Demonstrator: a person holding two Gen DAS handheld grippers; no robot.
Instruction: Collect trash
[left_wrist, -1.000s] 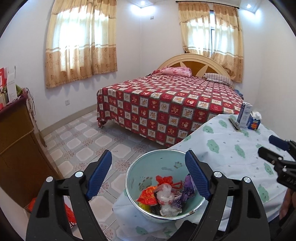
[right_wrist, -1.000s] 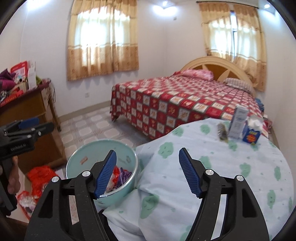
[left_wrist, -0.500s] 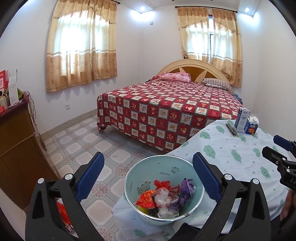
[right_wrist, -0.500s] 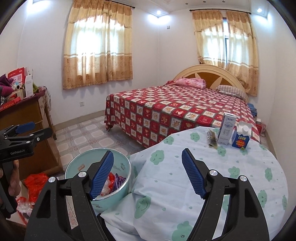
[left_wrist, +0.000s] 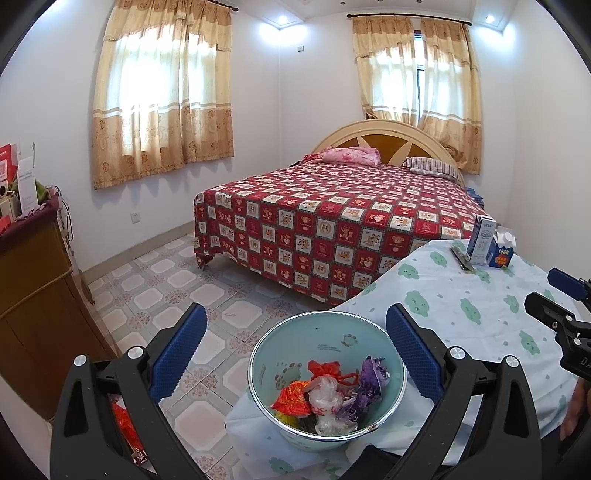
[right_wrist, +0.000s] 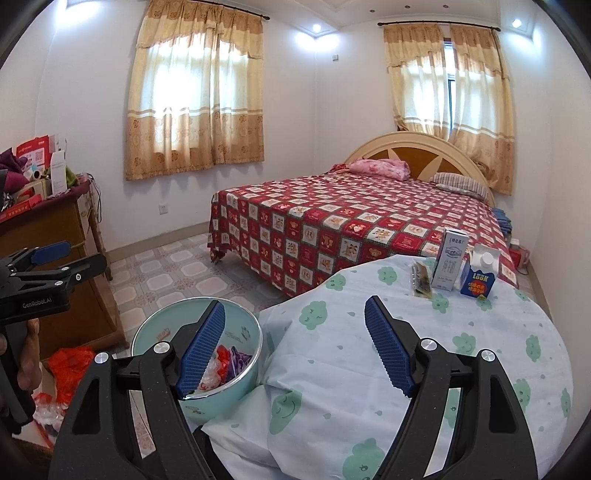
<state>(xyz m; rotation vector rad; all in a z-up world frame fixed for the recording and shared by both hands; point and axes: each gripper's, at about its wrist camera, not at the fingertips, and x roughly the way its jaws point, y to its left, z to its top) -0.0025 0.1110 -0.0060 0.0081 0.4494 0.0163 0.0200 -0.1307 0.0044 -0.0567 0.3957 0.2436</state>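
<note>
A light blue bin (left_wrist: 273, 354) stands beside the round table (left_wrist: 472, 310) and holds crumpled red, clear and purple wrappers (left_wrist: 325, 395). My left gripper (left_wrist: 295, 347) is open and empty, raised above and behind the bin. My right gripper (right_wrist: 295, 343) is open and empty over the table's near edge, with the bin (right_wrist: 242, 363) just left of it. On the far side of the table (right_wrist: 369, 343) stand a white carton (right_wrist: 448, 264), a blue carton (right_wrist: 478, 277) and a flat dark wrapper (right_wrist: 421, 278).
A bed with a red checked cover (left_wrist: 332, 221) fills the far middle of the room. A wooden cabinet (left_wrist: 33, 295) with clutter on top stands at the left. Red plastic bags (right_wrist: 68, 365) lie on the tiled floor (left_wrist: 177, 280) by the cabinet.
Both grippers have pulled up and back from the bin and table, so the bin looks lower and smaller. Both stay open and empty.
</note>
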